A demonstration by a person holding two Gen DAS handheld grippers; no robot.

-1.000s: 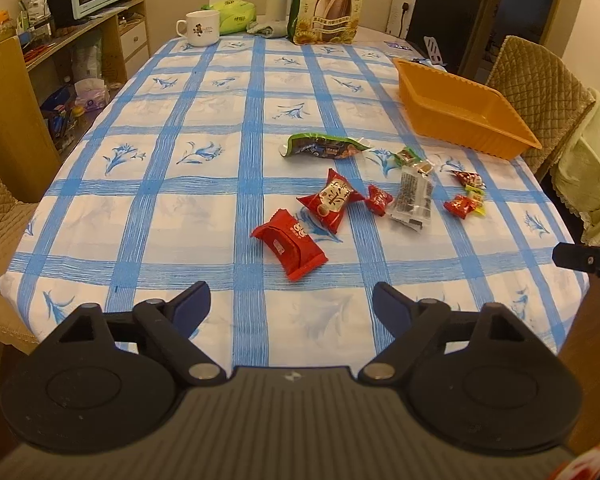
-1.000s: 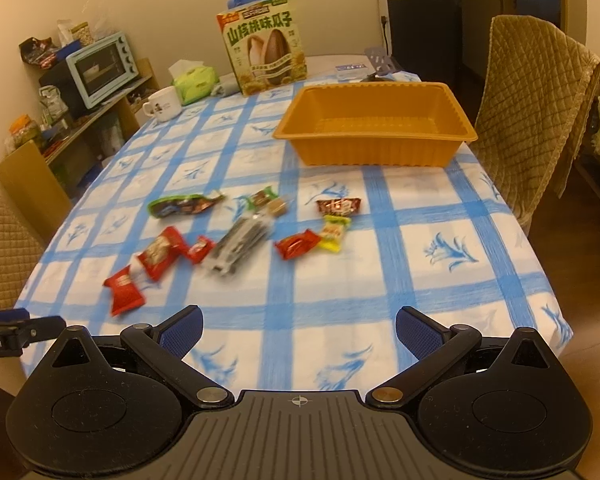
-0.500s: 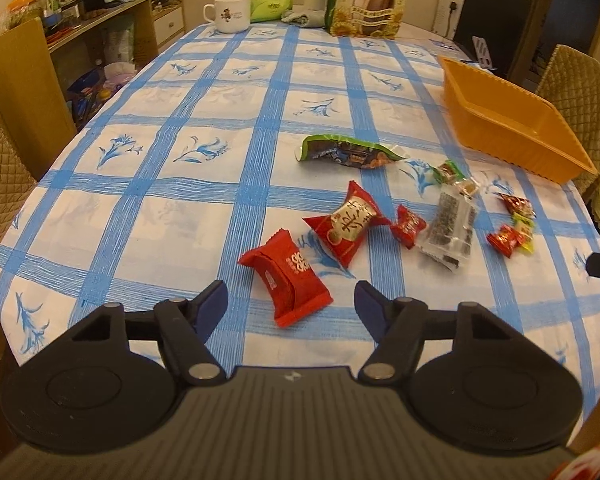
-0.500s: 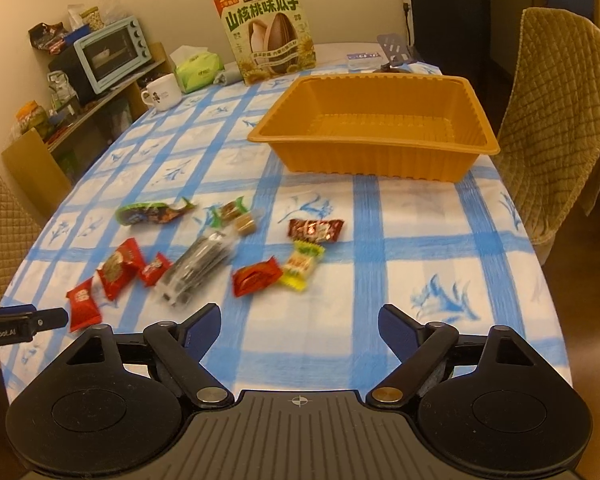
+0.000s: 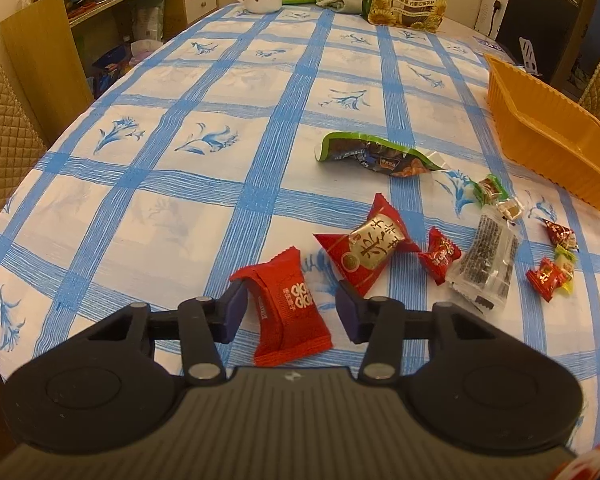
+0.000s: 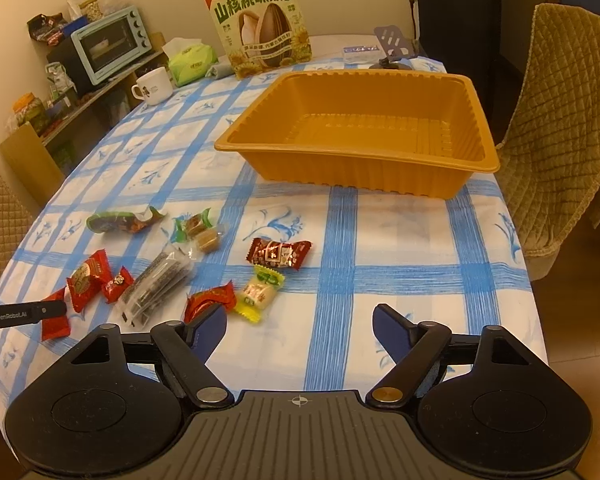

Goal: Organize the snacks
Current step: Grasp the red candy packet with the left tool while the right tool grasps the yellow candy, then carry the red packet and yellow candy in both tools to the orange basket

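Left wrist view, step in hand: the left gripper [image 5: 288,314] is set down over the red snack packet [image 5: 288,306] at the near edge of the surface [image 5: 140,184]; its jaws have just been closing and the packet lies between them.
Left wrist view, grip: the left pad touches or all but touches the packet's edge, while a gap shows at the right pad, so the packet is bracketed, not yet clamped.
Left wrist view, other snacks: a larger red pouch [image 5: 366,250], a small red sweet [image 5: 440,256], a clear seed bar [image 5: 486,266] and a green wrapper [image 5: 380,154] lie just beyond.
Left wrist view, next move: probably finish the squeeze, lift, then carry towards the orange tray [image 5: 548,140] at far right.
Right wrist view, step in hand: the right gripper [image 6: 300,334] hovers wide apart and empty, jaws lately narrowing a little, its left finger in front of a red sweet [image 6: 210,300] and near a yellow-green sweet [image 6: 262,290].
Right wrist view, next move: likely shift left to centre one sweet between the fingers.
Right wrist view, shown only here: the tray's whole interior, with no snacks in it, and the brown wrapped sweet [image 6: 280,254].
Left wrist view, shown only here: the packet's fit between the pads.
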